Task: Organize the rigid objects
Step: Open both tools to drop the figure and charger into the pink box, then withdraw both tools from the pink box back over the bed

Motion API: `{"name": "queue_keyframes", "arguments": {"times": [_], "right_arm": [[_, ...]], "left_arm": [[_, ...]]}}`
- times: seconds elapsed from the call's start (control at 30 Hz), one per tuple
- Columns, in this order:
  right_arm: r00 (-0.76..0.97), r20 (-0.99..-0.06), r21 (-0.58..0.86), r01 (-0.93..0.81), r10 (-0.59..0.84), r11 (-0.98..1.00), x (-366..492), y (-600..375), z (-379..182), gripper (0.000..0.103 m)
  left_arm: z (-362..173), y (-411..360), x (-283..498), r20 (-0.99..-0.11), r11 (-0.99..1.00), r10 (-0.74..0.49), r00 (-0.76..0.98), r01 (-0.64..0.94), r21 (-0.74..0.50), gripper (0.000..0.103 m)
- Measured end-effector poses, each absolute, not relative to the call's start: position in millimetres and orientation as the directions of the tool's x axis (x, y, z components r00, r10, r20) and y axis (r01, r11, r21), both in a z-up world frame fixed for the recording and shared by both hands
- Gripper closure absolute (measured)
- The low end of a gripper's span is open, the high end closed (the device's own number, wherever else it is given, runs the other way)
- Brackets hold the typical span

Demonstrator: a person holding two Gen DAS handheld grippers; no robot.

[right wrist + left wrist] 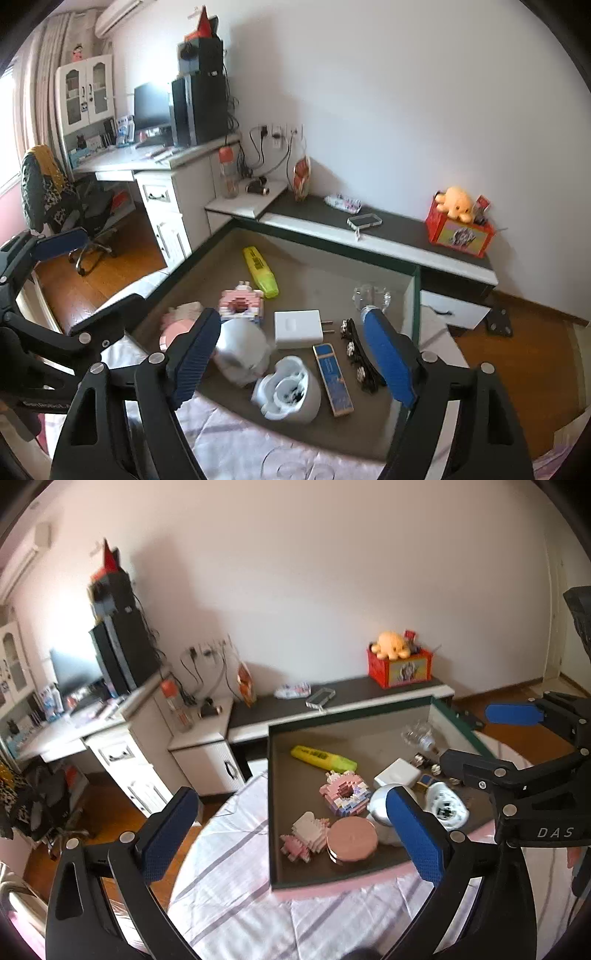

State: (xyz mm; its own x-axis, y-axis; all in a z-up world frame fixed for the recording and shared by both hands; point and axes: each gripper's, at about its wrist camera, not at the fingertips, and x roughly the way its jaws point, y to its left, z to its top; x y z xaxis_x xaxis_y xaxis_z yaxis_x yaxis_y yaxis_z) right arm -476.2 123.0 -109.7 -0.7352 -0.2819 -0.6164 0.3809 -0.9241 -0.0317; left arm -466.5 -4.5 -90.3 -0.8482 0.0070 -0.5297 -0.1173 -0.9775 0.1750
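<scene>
surface: bed (236, 904), striped pink-white sheet | directly on it: shallow dark tray (271, 812) with green rim, sat flat near far edge | tray overhung sheet edge toward low cabinet (388, 236)

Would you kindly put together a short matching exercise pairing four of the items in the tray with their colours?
Column one:
1. highlighter
2. charger plug
3. round compact
4. slim flat case

Column two:
a. white
b. blue with a tan edge
c. yellow
d. pink

Right pairs: 1-c, 2-a, 3-d, 4-b. All four lie inside the tray.
</scene>
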Motion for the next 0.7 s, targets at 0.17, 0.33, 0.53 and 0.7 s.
{"name": "queue_keyframes", "arguments": {"times": [0.17, 0.33, 0.53, 0.7], "right_arm": [[-0.786, -0.547, -0.06, 0.379, -0.287, -0.924, -429, 123, -88, 0.015], [-0.84, -0.476, -0.071, 0.333, -0.262, -0.94, -379, 132, -71, 0.0], [-0.888, -0.364, -0.068, 0.328, -0.282, -0.942, -309, 138, -55, 0.0], [-0.912, -0.304, -0.065, 0.307, -0.274, -0.95, -258, 135, -53, 0.0]], "left_arm": [[-67, -10, -414, -0.469, -0.984, 0.014, -0.883, -0.096, 0.152, 0.0], [-48, -13, -353, -0.398, -0.989, 0.035, -0.917, -0.088, 0.117, 0.0], [-32, -18, -290, -0.318, -0.998, 0.017, -0.948, -0.038, 0.059, 0.0], [-25, -21, -239, -0.257, -0.999, -0.009, -0.966, -0.001, 0.036, 0.0]]}}
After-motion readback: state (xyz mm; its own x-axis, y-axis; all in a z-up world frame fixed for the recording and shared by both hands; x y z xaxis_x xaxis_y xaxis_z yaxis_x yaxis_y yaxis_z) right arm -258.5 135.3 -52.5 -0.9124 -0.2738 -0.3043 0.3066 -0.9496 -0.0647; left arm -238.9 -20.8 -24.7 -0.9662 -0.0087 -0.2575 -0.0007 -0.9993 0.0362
